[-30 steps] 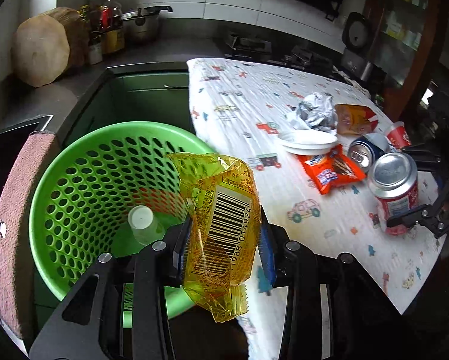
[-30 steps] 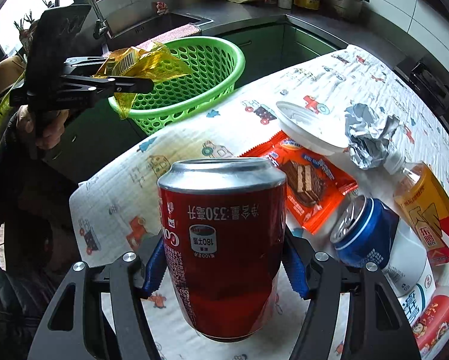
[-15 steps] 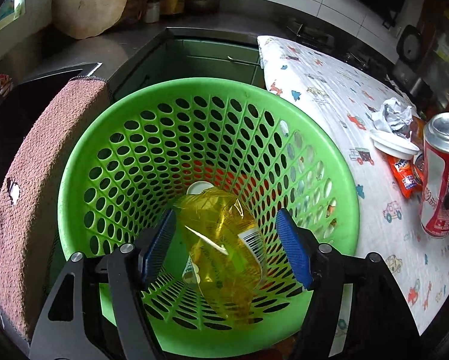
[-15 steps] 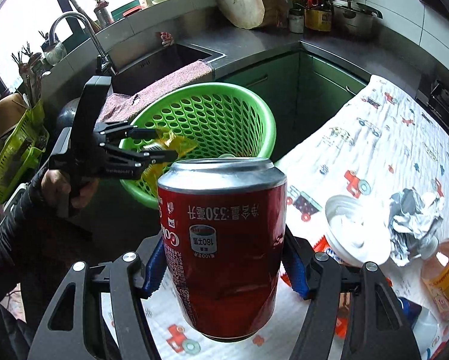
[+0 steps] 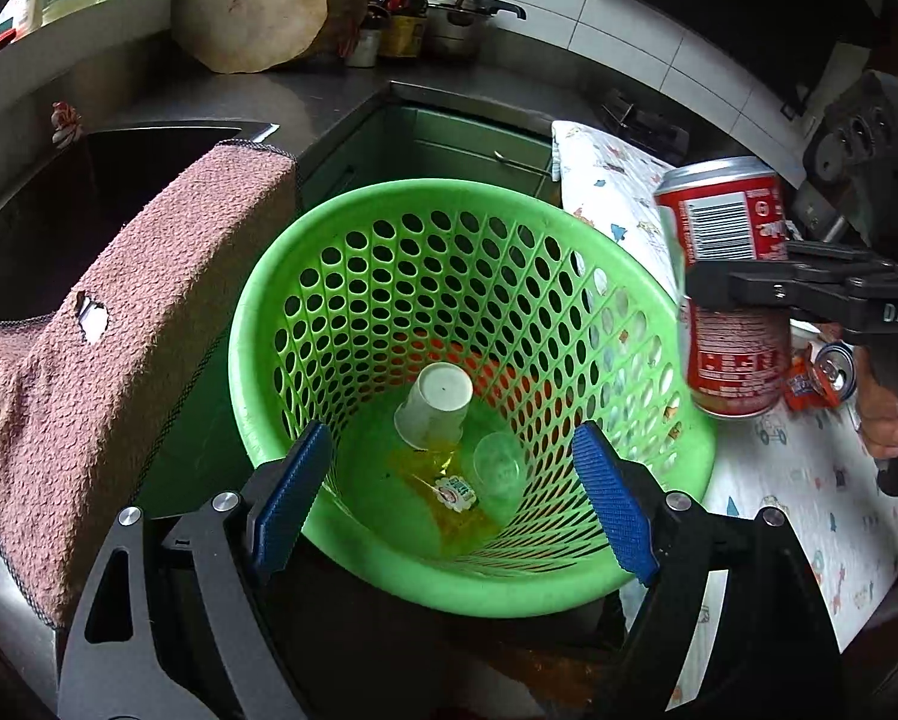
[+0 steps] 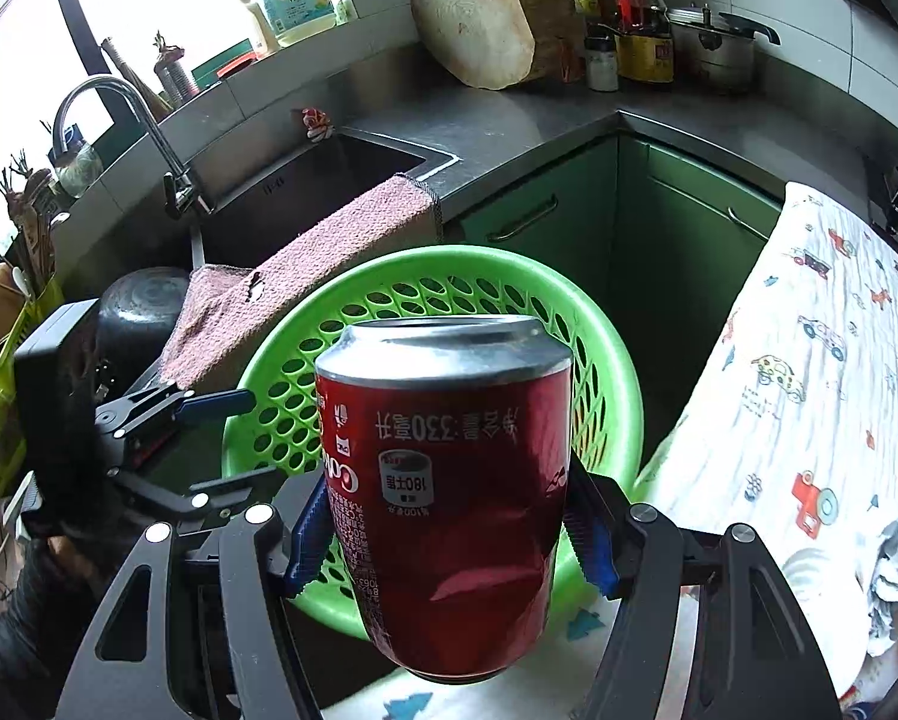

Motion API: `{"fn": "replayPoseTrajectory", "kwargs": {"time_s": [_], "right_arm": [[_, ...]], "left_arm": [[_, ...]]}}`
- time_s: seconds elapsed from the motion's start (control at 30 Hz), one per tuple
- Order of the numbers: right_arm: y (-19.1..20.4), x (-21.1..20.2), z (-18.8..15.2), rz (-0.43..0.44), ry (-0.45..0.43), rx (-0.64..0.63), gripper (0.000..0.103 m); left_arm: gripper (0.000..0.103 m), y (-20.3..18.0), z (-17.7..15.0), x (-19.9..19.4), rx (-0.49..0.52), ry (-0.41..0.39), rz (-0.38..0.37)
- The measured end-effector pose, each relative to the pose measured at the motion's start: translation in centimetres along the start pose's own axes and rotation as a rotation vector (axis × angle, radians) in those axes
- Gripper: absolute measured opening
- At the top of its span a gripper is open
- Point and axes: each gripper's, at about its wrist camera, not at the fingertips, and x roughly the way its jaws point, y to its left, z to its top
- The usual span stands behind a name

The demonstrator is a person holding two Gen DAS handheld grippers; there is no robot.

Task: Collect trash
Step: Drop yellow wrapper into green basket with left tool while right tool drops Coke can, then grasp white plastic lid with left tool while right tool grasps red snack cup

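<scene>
A green perforated basket (image 5: 341, 276) stands beside the table; it also shows in the right wrist view (image 6: 617, 372). In it lie a yellow wrapper (image 5: 449, 498), a white cup (image 5: 437, 402) and a clear cup (image 5: 500, 468). My left gripper (image 5: 449, 498) is open and empty above the basket's near rim. My right gripper (image 6: 446, 528) is shut on a red soda can (image 6: 449, 480), held upside down at the basket's table-side rim; the can also shows in the left wrist view (image 5: 731, 288).
A pink towel (image 5: 119, 330) hangs over the sink edge (image 6: 329, 180) left of the basket. The table with a printed cloth (image 6: 809, 390) holds crumpled foil (image 6: 896, 564), a blue can (image 5: 833, 369) and an orange wrapper (image 5: 800, 387). Green cabinets stand behind.
My left gripper opened wider and the yellow wrapper dropped to the basket bottom. My right gripper carried the red can from over the table to the basket's rim.
</scene>
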Motion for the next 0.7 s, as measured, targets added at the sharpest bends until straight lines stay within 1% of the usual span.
{"fn": "replayPoseTrajectory", "kwargs": {"time_s": [0.07,0.2,0.27,0.33,0.37,0.4,0.5,0.6,0.7], "right_arm": [[0.2,1.4,0.2,0.010,0.015,0.011,0.064],[0.9,4.0,0.2,-0.001,0.066,0.002,0.064],[1.0,5.0,0.1,0.012,0.089,0.003,0.065],[1.2,5.3,-0.2,-0.001,0.089,0.001,0.073],[1.2,5.3,-0.3,-0.004,0.086,-0.003,0.079],[1.2,5.1,-0.4,0.002,0.079,-0.005,0.081],[1.2,3.4,-0.9,-0.005,0.051,-0.019,0.081],[0.7,0.9,-1.9,-0.022,0.008,-0.030,0.085],[-0.5,-2.0,-3.2,-0.044,-0.024,-0.025,0.086]], "left_arm": [[0.083,0.0,-0.2,-0.4,-0.001,-0.005,0.000],[0.083,0.1,-0.4,-1.0,0.004,-0.013,-0.003],[0.083,0.0,-0.5,-1.1,0.007,-0.018,-0.005],[0.083,-0.1,-0.5,-1.2,0.009,-0.021,-0.009],[0.083,-0.2,-0.5,-1.2,0.010,-0.020,-0.011],[0.083,-0.3,-0.6,-1.2,0.011,-0.017,-0.012],[0.083,-0.7,-0.6,-1.2,0.020,-0.015,-0.014],[0.083,-1.4,-0.4,-1.4,0.032,-0.019,-0.019],[0.084,-2.5,-0.2,-1.5,0.052,-0.026,-0.026]]}}
